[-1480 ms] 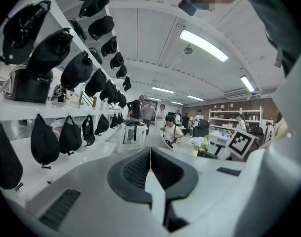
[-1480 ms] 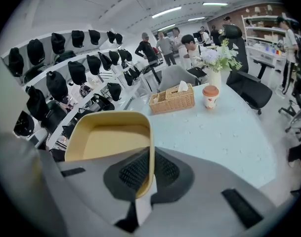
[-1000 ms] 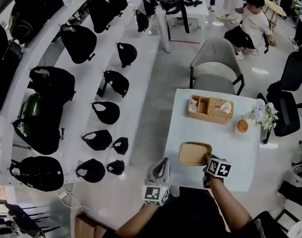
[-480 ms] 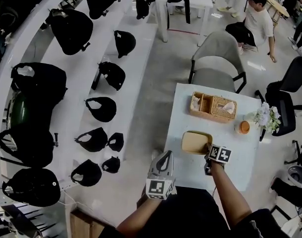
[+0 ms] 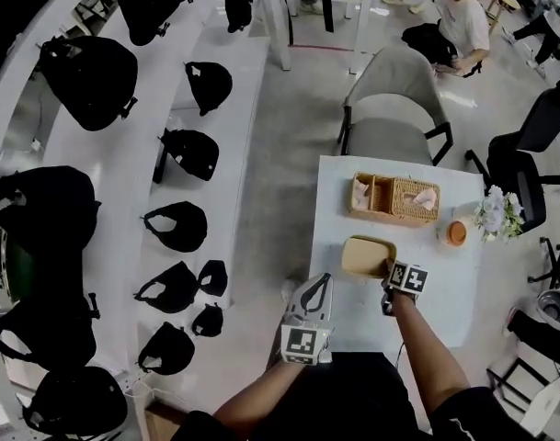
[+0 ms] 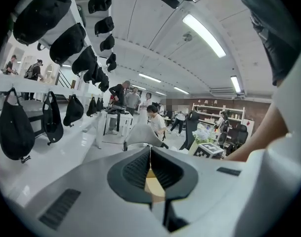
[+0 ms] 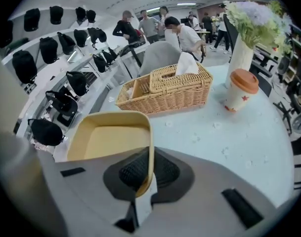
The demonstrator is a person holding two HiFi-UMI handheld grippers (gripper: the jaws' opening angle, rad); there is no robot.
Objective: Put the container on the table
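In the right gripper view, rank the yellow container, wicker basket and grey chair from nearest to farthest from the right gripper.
1. yellow container: rim clamped in the right gripper.
2. wicker basket: ahead on the table.
3. grey chair: behind the basket, past the table's far edge.

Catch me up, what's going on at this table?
A person works with a gripper in each hand. The right gripper is shut on the rim of the tan container, holding it low over the white table, in front of the wicker basket; whether it has touched down is unclear. The left gripper, shut and empty, hangs at the table's near edge.
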